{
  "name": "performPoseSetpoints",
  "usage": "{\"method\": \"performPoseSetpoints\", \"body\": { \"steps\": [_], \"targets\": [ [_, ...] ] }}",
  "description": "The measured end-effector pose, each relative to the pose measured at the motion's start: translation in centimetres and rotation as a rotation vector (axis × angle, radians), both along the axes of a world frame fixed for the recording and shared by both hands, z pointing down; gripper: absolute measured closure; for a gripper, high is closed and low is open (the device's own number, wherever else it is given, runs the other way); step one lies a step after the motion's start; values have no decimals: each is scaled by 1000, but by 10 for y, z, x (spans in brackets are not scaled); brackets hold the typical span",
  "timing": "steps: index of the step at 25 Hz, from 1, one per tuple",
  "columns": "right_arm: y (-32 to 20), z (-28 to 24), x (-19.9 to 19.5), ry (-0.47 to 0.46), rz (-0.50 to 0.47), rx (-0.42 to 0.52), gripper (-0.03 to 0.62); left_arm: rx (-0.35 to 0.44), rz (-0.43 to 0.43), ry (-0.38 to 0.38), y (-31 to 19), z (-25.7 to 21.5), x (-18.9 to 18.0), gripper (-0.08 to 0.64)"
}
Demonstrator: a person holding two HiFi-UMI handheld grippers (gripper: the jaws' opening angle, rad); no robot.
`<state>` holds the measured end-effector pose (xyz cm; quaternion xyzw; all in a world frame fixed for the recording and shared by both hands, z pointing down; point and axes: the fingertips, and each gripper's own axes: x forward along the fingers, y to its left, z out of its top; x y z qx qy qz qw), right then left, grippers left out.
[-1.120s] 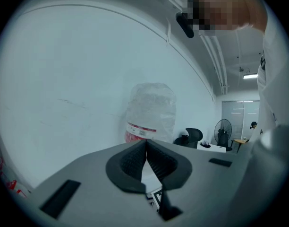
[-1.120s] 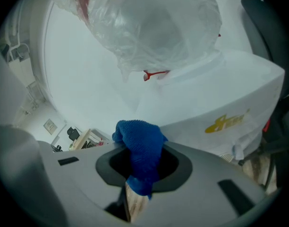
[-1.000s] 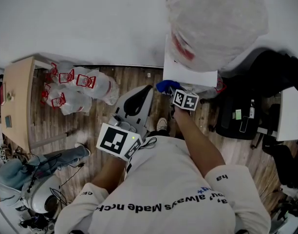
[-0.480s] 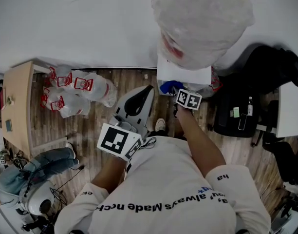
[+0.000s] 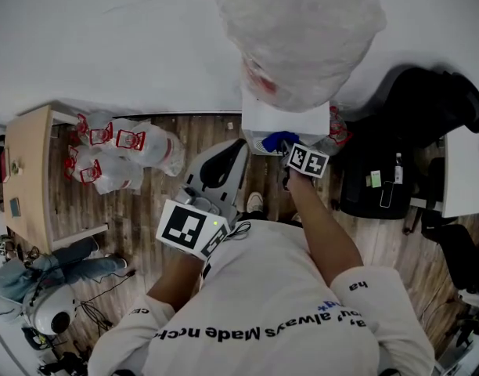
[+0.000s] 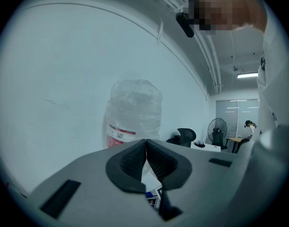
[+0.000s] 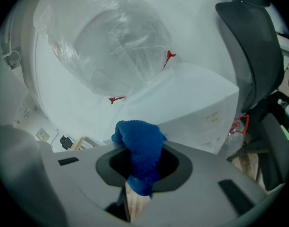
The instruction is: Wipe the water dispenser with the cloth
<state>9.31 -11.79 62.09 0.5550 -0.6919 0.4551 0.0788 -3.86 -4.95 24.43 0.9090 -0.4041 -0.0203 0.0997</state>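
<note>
right hand-held gripper (image 7: 140,176) pinches the blue cloth (image 7: 140,143) just beside the water dispenser (image 7: 206,109); left hand-held gripper (image 6: 146,161) pressed together

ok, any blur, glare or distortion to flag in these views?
Head view: sharp, wide-angle warp at the edges; the wrapped water bottle looks washed out. Left gripper view: fisheye with dark vignette, straight lines bowed. Right gripper view: same fisheye; the blue cloth is crisp, the water dispenser pale, low contrast.

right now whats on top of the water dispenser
A large water bottle wrapped in clear plastic stands on the white water dispenser. The wrap and bottle hide the dispenser's top surface and the bottle's neck.
</note>
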Motion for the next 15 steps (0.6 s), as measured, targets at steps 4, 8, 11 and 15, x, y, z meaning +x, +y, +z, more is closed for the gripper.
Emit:
{"method": "performPoseSetpoints", "body": {
  "steps": [4, 8, 11, 15],
  "targets": [
    [3, 1, 17, -3, 20, -1, 504, 2, 5, -2, 2, 0, 13, 540],
    [6, 4, 40, -1, 47, -7, 503, -1, 6, -2, 1, -1, 24, 540],
    [8, 4, 55, 4, 64, -13, 503, 1, 14, 0, 1, -3, 32, 540],
    [12, 5, 75, 2, 94, -21, 503, 5, 24, 2, 2, -4, 46, 540]
  ]
}}
